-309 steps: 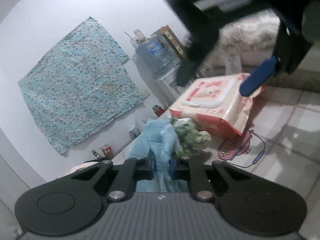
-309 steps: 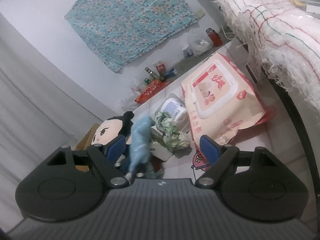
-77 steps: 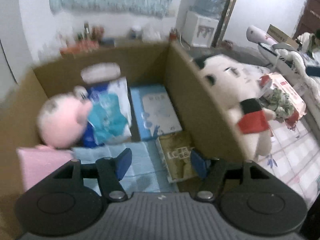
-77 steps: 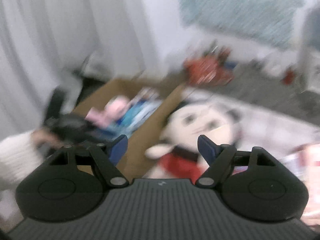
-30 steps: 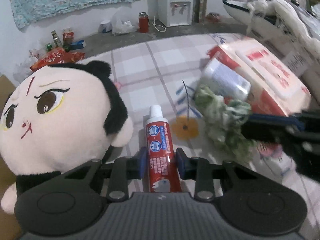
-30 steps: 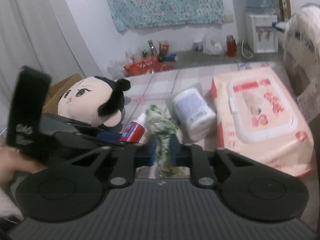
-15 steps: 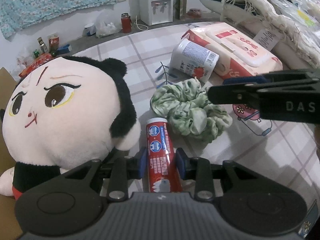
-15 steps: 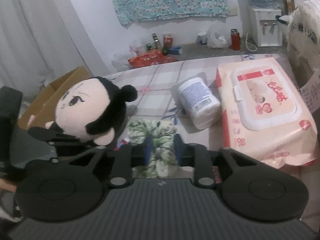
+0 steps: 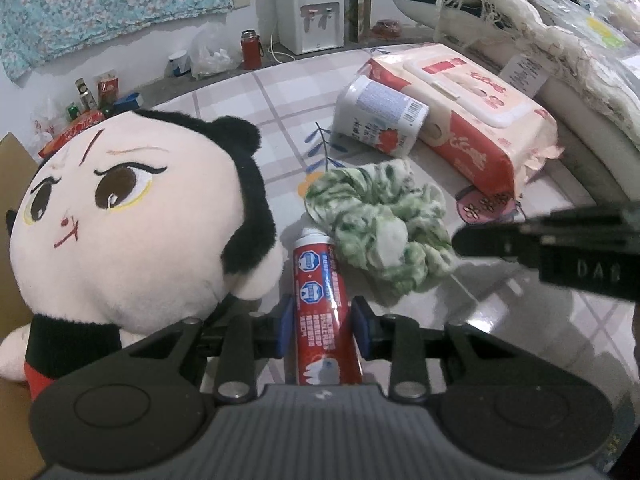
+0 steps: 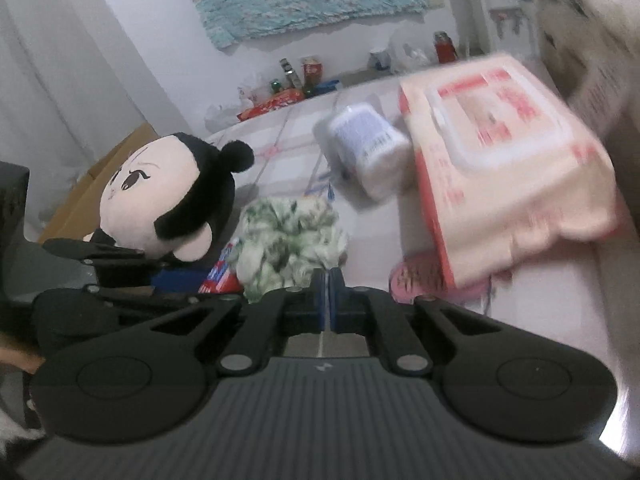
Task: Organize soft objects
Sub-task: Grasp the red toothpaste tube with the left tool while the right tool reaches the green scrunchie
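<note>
My left gripper is shut on a red toothpaste tube that lies on the tiled surface. A big-headed plush doll leans against it on the left. A green and white scrunchie lies just right of the tube. My right gripper is shut and empty, its jaws pressed together just right of the scrunchie. The right gripper's arm shows at the right edge of the left wrist view. The doll and tube also show in the right wrist view.
A pink wet-wipes pack and a white canister lie beyond the scrunchie. A cardboard box stands to the left behind the doll. A bed with white blankets runs along the right. Bottles and a water dispenser stand by the far wall.
My right gripper has let go of the scrunchie, shut fully and swung to the right. The scrunchie now lies on the surface. The left gripper stays on the tube.
</note>
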Demonstrator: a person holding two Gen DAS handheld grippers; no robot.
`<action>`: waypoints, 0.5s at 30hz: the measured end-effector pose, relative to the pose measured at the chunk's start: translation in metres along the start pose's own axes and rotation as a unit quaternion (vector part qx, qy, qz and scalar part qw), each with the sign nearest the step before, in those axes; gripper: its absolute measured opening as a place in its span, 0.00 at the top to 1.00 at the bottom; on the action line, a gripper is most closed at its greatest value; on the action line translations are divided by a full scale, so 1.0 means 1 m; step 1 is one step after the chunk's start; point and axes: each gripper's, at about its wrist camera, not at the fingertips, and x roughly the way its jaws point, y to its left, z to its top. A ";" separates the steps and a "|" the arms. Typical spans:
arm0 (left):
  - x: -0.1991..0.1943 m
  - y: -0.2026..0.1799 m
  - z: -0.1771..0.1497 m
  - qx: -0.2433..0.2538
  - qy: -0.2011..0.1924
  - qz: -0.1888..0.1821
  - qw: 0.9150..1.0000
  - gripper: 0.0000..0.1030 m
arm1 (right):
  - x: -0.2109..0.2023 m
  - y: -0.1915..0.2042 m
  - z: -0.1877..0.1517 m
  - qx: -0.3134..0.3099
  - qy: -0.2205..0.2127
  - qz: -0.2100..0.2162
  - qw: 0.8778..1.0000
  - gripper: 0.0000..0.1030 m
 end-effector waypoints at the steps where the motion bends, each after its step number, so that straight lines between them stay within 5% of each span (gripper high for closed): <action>1: -0.002 -0.003 -0.003 0.003 0.001 -0.001 1.000 0.69 | -0.001 -0.001 -0.006 0.006 0.004 0.001 1.000 0.99; 15: -0.035 -0.033 -0.051 0.004 0.012 -0.027 1.000 0.69 | -0.055 -0.006 -0.082 0.036 -0.013 0.019 0.999 1.00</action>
